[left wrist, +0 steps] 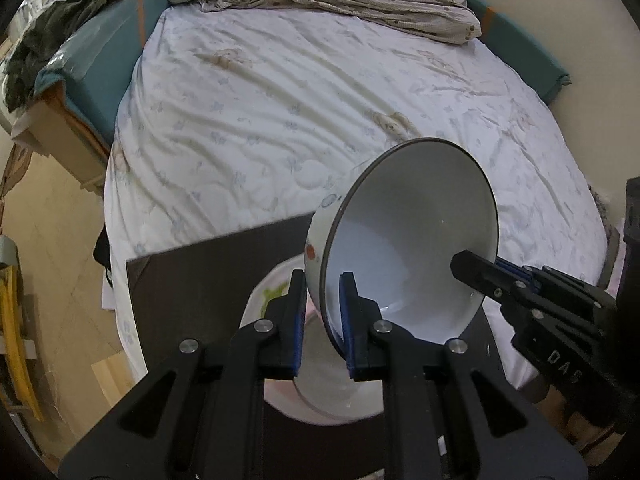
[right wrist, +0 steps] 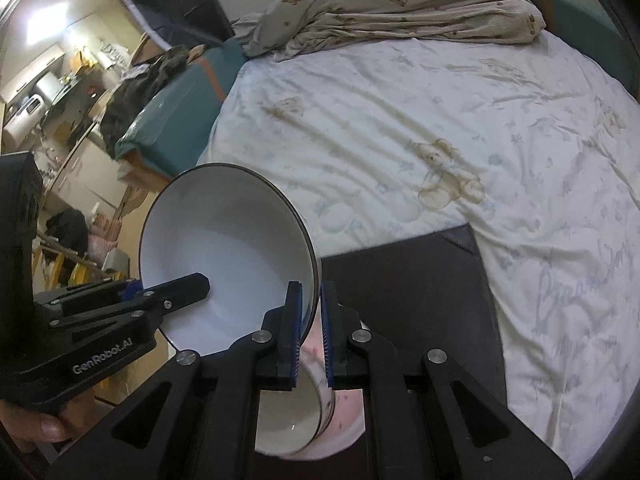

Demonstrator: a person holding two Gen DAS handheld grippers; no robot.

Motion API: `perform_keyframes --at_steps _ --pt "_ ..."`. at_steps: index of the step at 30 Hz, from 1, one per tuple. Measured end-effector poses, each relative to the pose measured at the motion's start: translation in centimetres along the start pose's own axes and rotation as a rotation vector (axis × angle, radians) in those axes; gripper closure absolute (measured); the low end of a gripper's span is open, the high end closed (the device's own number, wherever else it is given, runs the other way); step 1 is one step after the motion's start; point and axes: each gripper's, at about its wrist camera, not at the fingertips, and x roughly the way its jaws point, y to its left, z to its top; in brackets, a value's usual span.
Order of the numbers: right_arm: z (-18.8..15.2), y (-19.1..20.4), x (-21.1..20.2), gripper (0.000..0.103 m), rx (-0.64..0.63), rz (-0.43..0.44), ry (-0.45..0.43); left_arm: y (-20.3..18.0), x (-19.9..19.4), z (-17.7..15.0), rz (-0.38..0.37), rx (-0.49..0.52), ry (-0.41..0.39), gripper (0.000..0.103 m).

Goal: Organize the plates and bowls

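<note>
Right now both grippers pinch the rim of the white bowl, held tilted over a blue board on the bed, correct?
Not quite: the board is dark brown, not blue, as the right wrist view shows. Both the left gripper and right gripper do pinch the tilted white bowl.

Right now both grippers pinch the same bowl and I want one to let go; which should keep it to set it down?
Probably left. The left gripper clamps the bowl rim directly over the plate, while the right gripper holds the opposite rim further off to the side.
</note>
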Motion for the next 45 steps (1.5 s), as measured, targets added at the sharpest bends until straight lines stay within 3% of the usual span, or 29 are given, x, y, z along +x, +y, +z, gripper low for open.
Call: perform_keyframes --at_steps 12,16,20,25,34,45 --pt "-5.2 2.5 -0.6 0.093 -0.036 -0.005 0.041 1.2 -0.8 -4.7 -0.02 0.015 -0.005 0.09" --pt "-6.2 2.6 -0.7 0.093 -0.041 -0.006 0.044 1.7 -0.6 -5.4 -0.061 0.035 -0.044 0.09" --pt "-6.6 2.6 -0.9 0.092 -0.046 -0.014 0.036 2.0 0.4 -5.4 -0.085 0.012 -0.025 0.091" --pt "-6.9 2.3 -0.3 0.093 -0.042 -0.032 0.047 1.6 1.1 -5.9 -0.063 0.024 -0.011 0.091" --pt "-8.3 1.1 1.3 0.093 -0.003 -0.04 0.147 1.3 3.4 -7.3 -0.062 0.02 0.107 0.09" --pt "-8.6 0.2 2.7 0.092 0.032 -0.042 0.2 0.7 3.4 -7.2 -0.008 0.057 0.082 0.09"
